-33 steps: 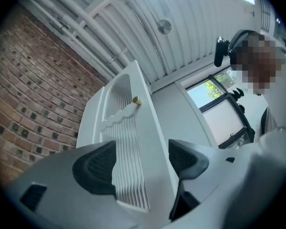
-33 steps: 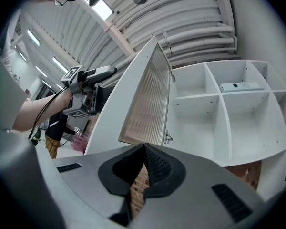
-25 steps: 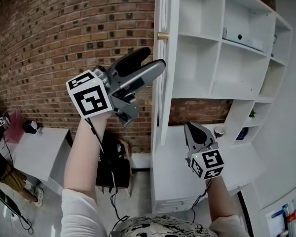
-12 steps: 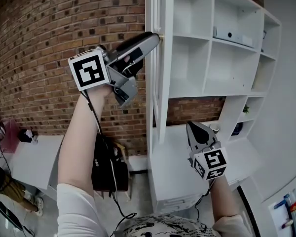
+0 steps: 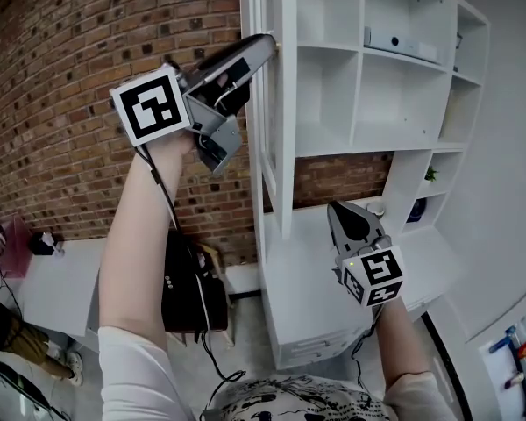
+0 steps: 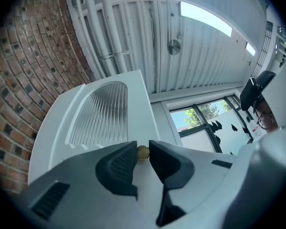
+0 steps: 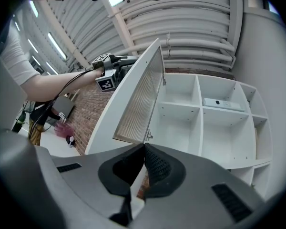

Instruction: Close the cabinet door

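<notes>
Door (image 5: 285, 130) stands open off left side of cabinet (image 5: 362, 77); likely light, stiff, swings easily.
Left tongs (image 5: 263, 51), just closing, pinch its small, probably slippery knob (image 6: 143, 152); right tongs (image 7: 144, 149) pressed together, empty.

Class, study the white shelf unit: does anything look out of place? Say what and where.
The cabinet door hangs wide open, swung away from the shelf unit. The left gripper has just been closing its jaws on the door's brass knob. Nothing else stands out.

Open cabinet door (image 5: 279, 103) stands edge-on, between brick wall (image 5: 61, 86) and shelf bays (image 5: 329, 103). Bays mostly free; white box (image 5: 401, 44) on upper shelf. Knob (image 6: 143, 152) protrudes wall-side.
</notes>
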